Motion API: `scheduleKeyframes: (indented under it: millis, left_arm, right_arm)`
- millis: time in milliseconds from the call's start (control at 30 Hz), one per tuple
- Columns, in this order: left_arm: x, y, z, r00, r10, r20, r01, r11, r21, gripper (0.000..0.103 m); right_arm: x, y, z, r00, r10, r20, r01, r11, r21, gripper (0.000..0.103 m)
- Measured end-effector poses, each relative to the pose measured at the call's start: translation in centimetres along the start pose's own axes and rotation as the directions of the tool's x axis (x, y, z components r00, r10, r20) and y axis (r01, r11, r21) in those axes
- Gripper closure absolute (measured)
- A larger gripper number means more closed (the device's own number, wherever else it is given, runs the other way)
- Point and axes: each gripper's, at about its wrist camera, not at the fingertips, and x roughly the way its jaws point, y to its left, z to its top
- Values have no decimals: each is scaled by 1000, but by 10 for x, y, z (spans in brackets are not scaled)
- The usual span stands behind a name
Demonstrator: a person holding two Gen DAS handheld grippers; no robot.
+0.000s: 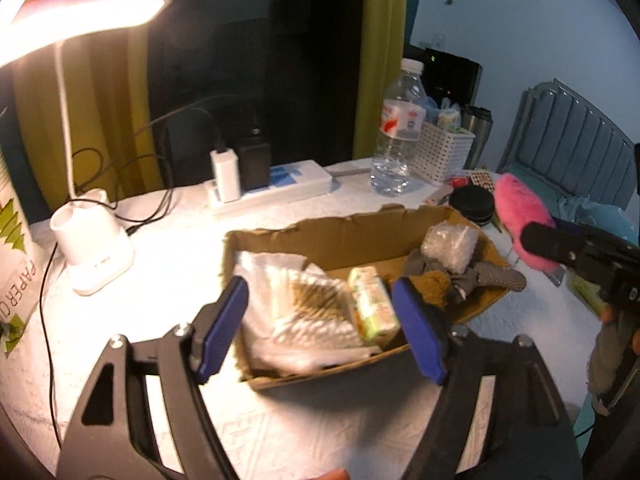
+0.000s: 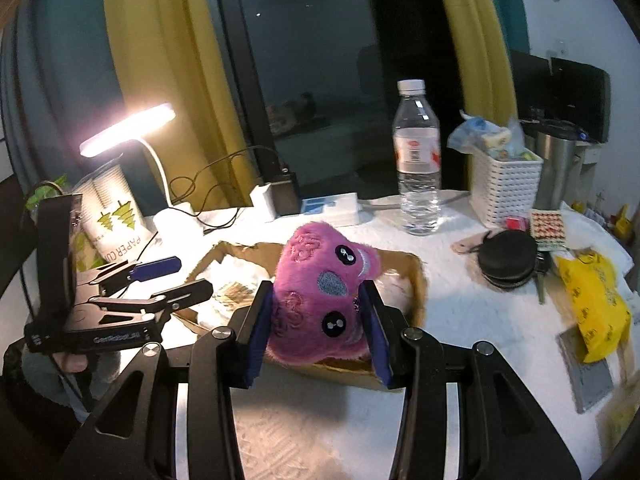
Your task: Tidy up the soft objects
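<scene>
Now the right gripper (image 2: 318, 322) clamps the pink plush (image 2: 320, 300) above the cardboard box (image 1: 360, 236); the left gripper (image 1: 320, 322) gapes empty over it

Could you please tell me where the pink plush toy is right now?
The pink plush toy is clamped in the right gripper, held above the cardboard box near the table's centre.

dim room | desk lamp (image 1: 80, 8) glare | motion blur | fisheye-warped edges
</scene>
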Motion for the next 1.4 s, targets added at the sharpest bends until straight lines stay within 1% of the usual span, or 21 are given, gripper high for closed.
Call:
scheduleKeyframes:
  millis: [167,300,500,567,800,1400]
  left_arm:
    - [-2,17,-3,1000,15,0,-15,999,-36,27]
    - [0,19,-3,1000,14,-5,-15,999,-38,27]
    - [0,15,-3,1000,20,-4,-20,999,-29,27]
    - [-3,13,-2,1000,22,2,-21,999,-26,27]
    - [-19,2,-1,1000,18,25,-18,1000,-11,27]
    - [-84,-29,-8,993,15,115,-18,999,30,27]
  right_arm:
    - [22,11,8,1000,17,-21,-18,999,-29,58]
    - [38,10,12,999,13,-29,-14,1000,-24,58]
    - [55,0,11,998,-36,-43,36,999,-7,52]
    - [51,-2,10,999,-26,-32,26,1000,11,51]
    - [28,2,6,999,-31,-14,31,1000,-1,51]
    - [-41,18,-11,998,-57,41,58,998,-10,51]
